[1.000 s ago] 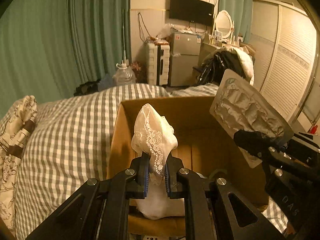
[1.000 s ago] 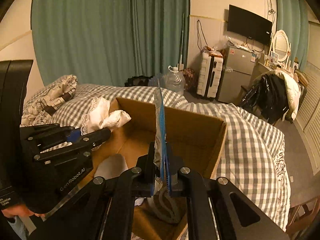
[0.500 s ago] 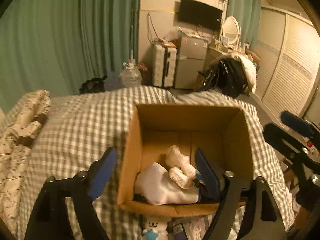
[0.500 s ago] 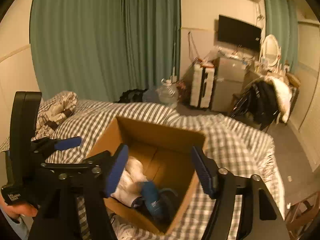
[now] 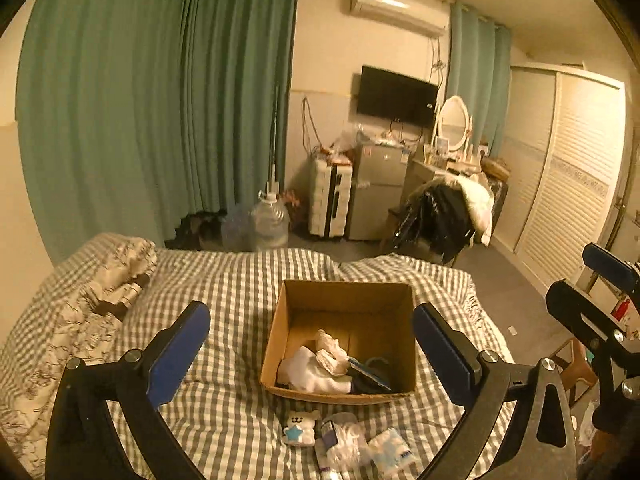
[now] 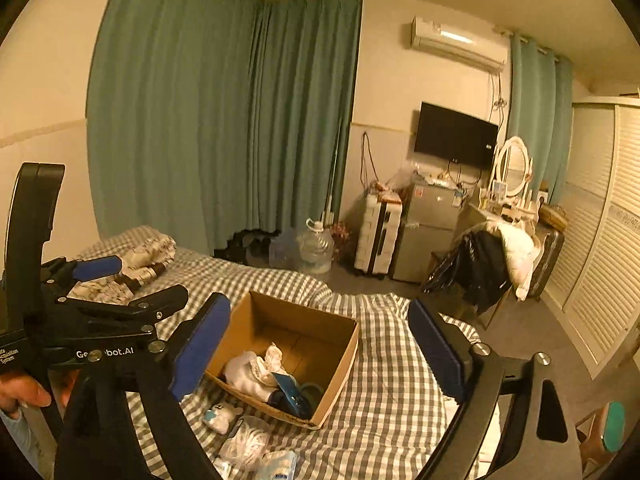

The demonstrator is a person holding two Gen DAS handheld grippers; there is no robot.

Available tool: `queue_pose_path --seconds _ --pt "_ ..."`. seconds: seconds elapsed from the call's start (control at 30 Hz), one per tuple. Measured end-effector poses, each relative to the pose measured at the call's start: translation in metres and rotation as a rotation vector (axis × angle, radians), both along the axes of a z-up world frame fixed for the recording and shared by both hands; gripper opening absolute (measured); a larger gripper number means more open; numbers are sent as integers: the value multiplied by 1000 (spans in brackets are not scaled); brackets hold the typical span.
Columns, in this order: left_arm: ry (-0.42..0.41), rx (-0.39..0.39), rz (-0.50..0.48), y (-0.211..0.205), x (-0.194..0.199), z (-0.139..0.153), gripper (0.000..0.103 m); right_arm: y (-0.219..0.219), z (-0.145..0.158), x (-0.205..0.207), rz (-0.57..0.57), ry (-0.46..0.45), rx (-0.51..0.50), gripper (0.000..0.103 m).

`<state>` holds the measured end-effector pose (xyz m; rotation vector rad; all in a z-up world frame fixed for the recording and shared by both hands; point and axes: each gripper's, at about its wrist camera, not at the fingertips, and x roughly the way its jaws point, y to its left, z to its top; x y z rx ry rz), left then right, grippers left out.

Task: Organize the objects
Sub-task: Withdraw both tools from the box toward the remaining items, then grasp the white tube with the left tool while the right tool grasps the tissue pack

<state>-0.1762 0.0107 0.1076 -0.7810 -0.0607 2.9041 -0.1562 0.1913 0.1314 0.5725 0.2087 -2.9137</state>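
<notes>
Opening wide and gripping nothing, the left tool (image 5: pixel 312 344) and right tool (image 6: pixel 320 344) hang above the cardboard box (image 5: pixel 348 296).

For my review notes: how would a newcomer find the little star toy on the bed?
Start at the checked bed cover, then the open cardboard box on it. On the cover just before the box's near wall lie small items; the star toy is leftmost, a small white animal-faced plush with a blue star, unlike the clear-wrapped packets beside it.

Grey-and-white checked bedspread (image 5: pixel 240 280), brown cardboard box (image 5: pixel 276 344), teal curtains (image 5: pixel 160 100), white lacy cloth (image 5: pixel 312 372) inside, and blue pads (image 5: pixel 176 348) on black claws.
</notes>
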Motion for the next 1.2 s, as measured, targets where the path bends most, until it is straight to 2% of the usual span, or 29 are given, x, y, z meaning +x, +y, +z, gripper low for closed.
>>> queue_pose_path --seconds 0.13,0.3,0.43,0.63,0.7,0.8,0.93,0.97,1.03,1.1,1.2 --pt "28 -25 24 -1 31 6 103 0 13 32 1 20 24 98" --pt "11 -79 68 -3 58 -19 103 4 -3 60 6 9 37 103" --pt "-11 -91 120 -4 73 -58 103 6 -41 67 9 -25 44 103" --pt "-55 -88 186 -1 72 -116 103 8 -122 56 -17 -145 69 103" --pt "-90 -113 188 2 63 -137 103 10 -148 47 -5 -214 62 103" --pt "-133 -137 179 8 55 -162 103 13 -178 39 -24 -269 72 103" --pt "-222 -170 140 19 44 -201 102 20 -201 26 -41 -319 54 103" --pt "-248 -177 126 23 41 -211 100 22 -206 23 -49 -332 51 103" --pt "-306 -185 91 29 35 -231 89 26 -214 19 -59 -351 45 103" --pt "-373 -183 48 36 27 -250 68 28 -219 16 -65 -365 35 103" --pt "-453 -164 -9 44 18 -274 53 32 -225 14 -65 -385 18 103"
